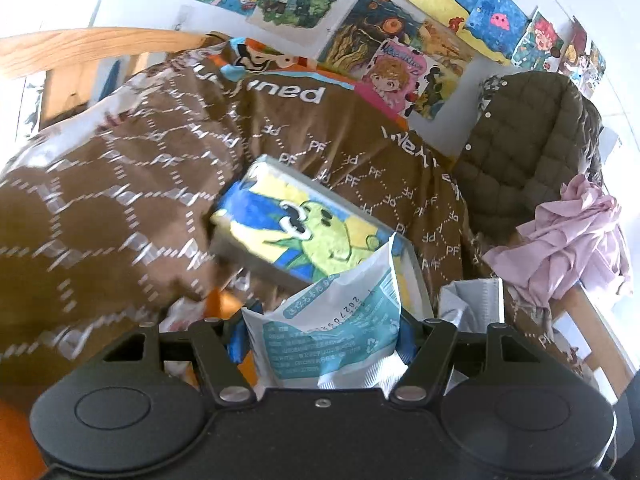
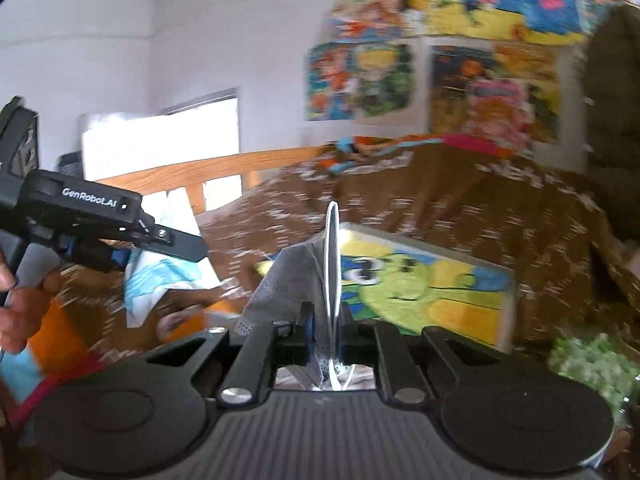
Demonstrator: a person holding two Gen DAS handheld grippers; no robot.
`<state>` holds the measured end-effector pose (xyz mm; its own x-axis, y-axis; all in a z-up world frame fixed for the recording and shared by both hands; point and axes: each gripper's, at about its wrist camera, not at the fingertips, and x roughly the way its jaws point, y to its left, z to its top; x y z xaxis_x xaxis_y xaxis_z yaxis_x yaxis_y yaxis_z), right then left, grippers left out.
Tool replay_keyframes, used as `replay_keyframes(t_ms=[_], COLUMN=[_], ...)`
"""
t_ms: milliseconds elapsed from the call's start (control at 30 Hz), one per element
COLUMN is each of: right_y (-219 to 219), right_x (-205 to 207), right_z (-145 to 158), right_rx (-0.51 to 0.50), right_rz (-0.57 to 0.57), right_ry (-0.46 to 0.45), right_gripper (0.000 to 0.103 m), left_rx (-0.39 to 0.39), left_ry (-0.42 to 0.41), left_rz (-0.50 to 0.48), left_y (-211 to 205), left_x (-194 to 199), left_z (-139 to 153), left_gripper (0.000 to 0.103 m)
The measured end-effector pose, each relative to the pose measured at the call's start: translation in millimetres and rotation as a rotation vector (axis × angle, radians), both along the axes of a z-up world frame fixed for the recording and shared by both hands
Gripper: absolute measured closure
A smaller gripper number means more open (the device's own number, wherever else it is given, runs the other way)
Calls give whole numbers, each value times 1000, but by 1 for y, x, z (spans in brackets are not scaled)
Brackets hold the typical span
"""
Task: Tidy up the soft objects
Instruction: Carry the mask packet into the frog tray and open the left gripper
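My left gripper (image 1: 320,332) is shut on a white and teal plastic packet (image 1: 332,332), held above the bed. In the right wrist view the left gripper (image 2: 120,256) shows at the left with the packet (image 2: 160,280) hanging from it. My right gripper (image 2: 326,336) is shut on a grey and white face mask (image 2: 308,276), held upright on edge. The mask also shows in the left wrist view (image 1: 472,300), low at the right. A painted box (image 1: 312,224) with a green cartoon face lies on the brown quilt (image 1: 120,184) ahead of both grippers; it also shows in the right wrist view (image 2: 424,288).
A wooden bed rail (image 1: 80,48) runs at the back left. A dark green puffer jacket (image 1: 524,140) and a pink cloth (image 1: 572,236) hang at the right. Children's drawings (image 1: 360,20) cover the wall. A green fluffy item (image 2: 588,364) lies low at the right.
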<state>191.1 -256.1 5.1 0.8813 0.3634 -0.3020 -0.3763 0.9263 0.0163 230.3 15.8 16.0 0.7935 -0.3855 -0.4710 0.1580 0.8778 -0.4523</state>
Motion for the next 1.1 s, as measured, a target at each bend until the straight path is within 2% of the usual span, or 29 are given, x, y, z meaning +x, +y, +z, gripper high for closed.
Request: replay_keyframes(t_ms=[267,467,667,833,1100], right_y=[-40,-64,-78,-85,-81], right_x=[71,121,149,163,173], right_z=[-10,-26,-48,-58,-69], right_rx=[144,235,285,289,223], right_rz=[-188,-282,-347,-391,-401], right_ry=[26,78,150,196,252], right_gripper=[90,90,90,89,88], left_rx=[25,31,54,50,80], left_ry=[-30,-7,40,95,191], left_rz=[-27,-57,-84,-81,-68], left_y=[-46,-80,-112,-130,-143], left_x=[87,147,184,207,229], left_z=[2,-7,-29,-50,-76], left_gripper=[35,35,35,35,35])
